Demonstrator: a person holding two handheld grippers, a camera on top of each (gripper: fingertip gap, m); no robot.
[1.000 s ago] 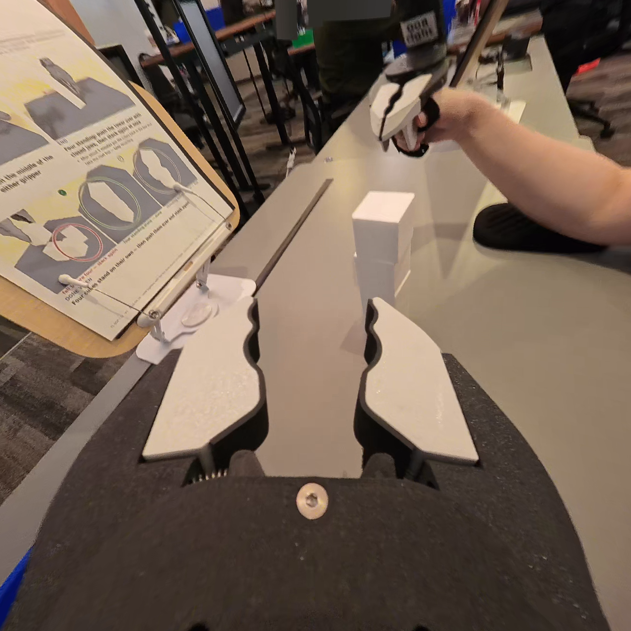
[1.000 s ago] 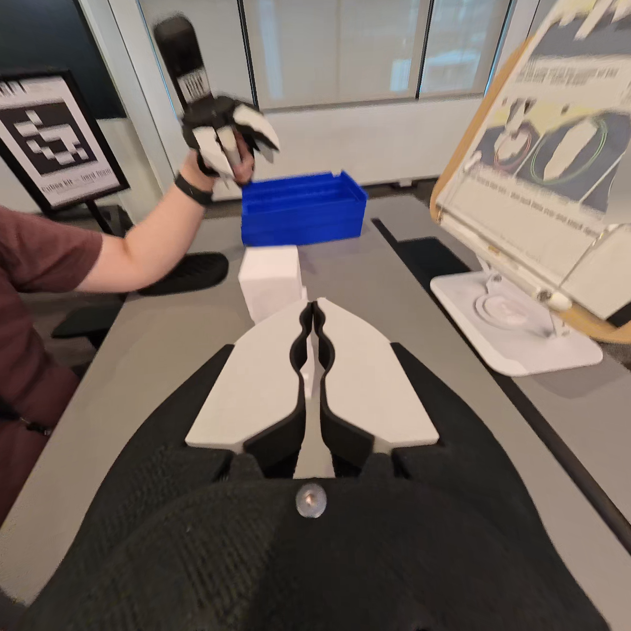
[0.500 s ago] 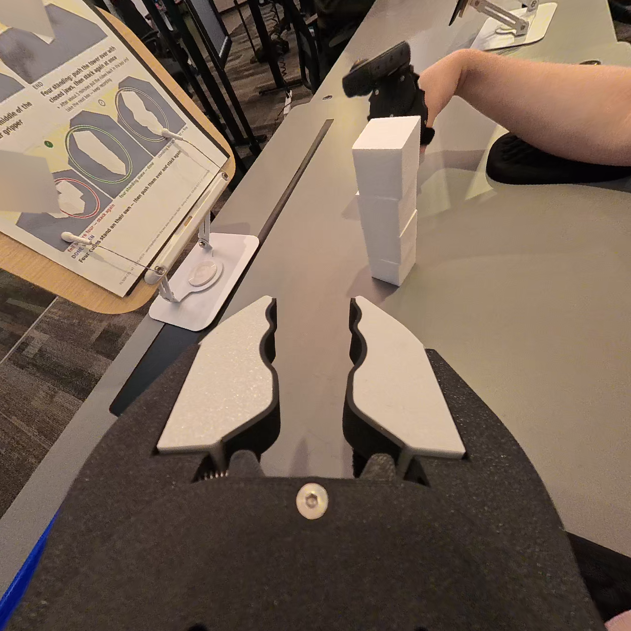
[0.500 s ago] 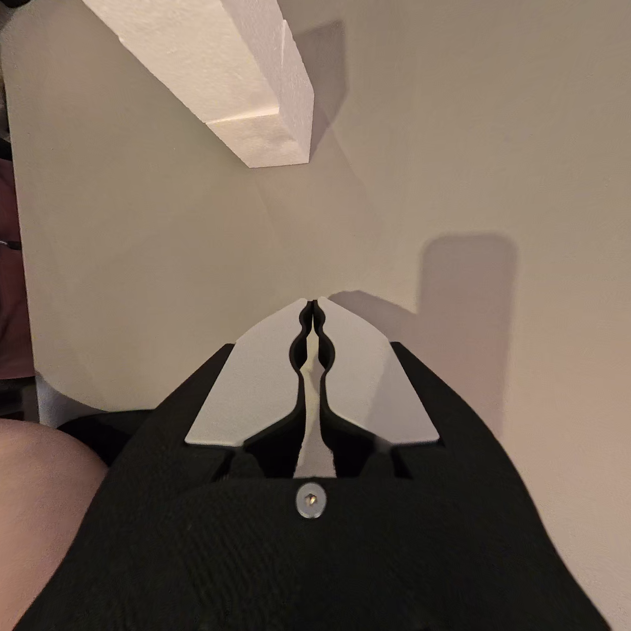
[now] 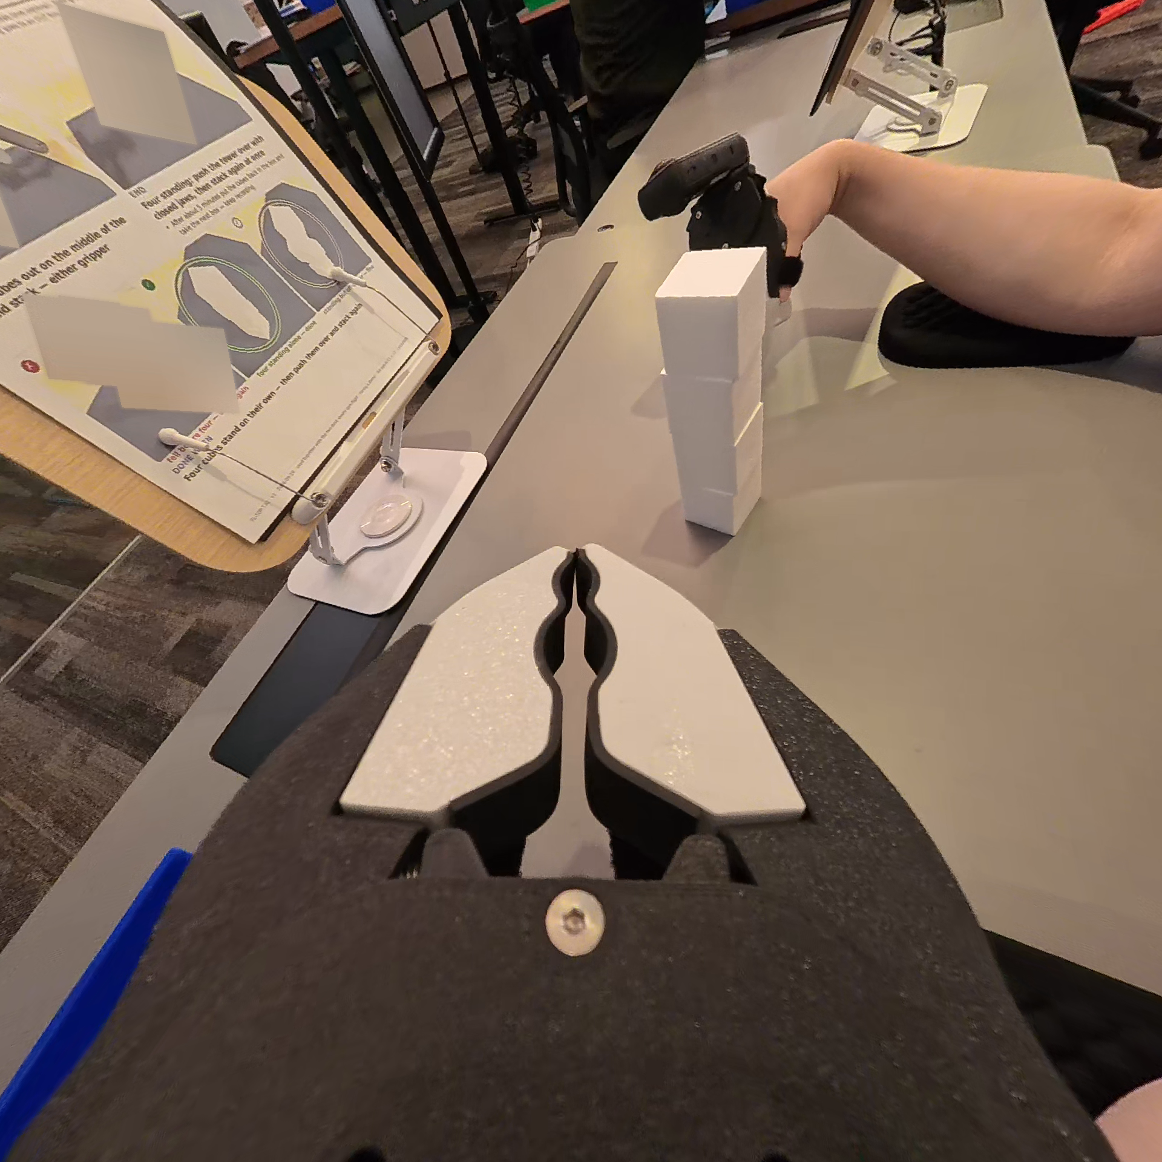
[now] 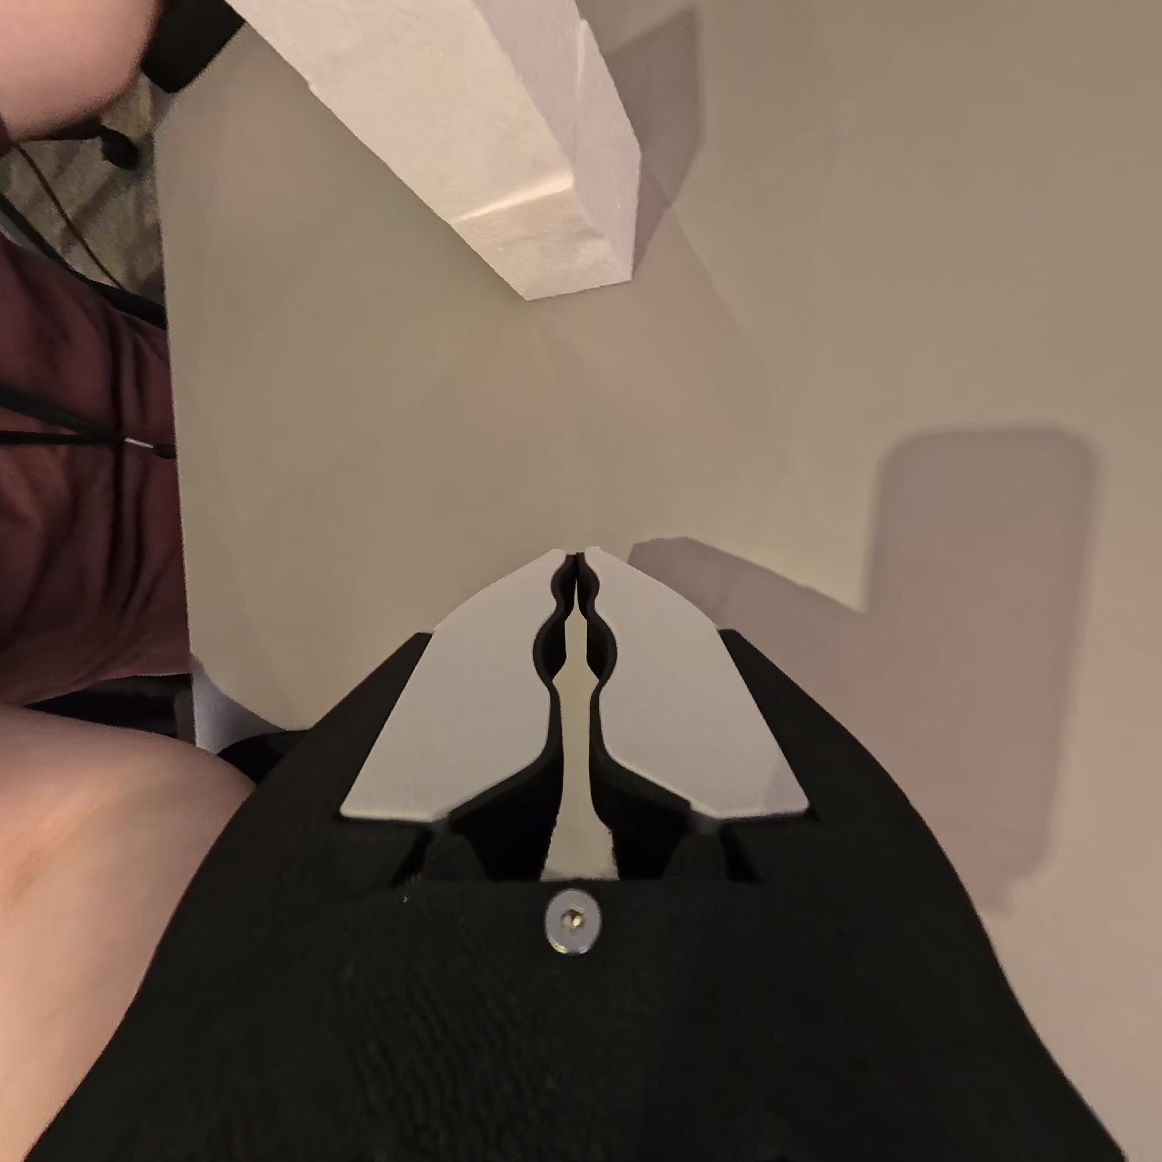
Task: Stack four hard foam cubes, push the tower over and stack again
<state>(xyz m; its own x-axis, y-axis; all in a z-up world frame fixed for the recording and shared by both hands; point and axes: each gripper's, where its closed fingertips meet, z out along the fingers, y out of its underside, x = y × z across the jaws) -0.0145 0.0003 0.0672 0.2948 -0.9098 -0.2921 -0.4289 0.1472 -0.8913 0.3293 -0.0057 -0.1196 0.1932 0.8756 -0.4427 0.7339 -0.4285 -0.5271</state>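
A tower of white foam cubes [image 5: 713, 390] stands upright on the grey table [image 5: 912, 597], ahead of my left gripper [image 5: 576, 552], which is shut and empty. In the left wrist view the right gripper [image 5: 780, 292] points down just behind the tower's top cube, close to its far side; contact cannot be told. In the right wrist view my right gripper [image 6: 576, 553] is shut and empty, looking down the tower's side [image 6: 478, 144] to the table [image 6: 377, 440].
A tilted instruction board on a white stand [image 5: 383, 534] sits at the table's left edge. A black armrest pad [image 5: 981, 333] lies under the person's forearm [image 5: 1006, 251]. A blue bin edge [image 5: 82, 981] shows at bottom left. A second stand [image 5: 918, 94] is far back. One gripper's finger ends stand about 40 cm off the other's.
My left gripper has shut and drawn back from the tower. The right gripper has dropped from high above to just behind the tower's top, pointing down.
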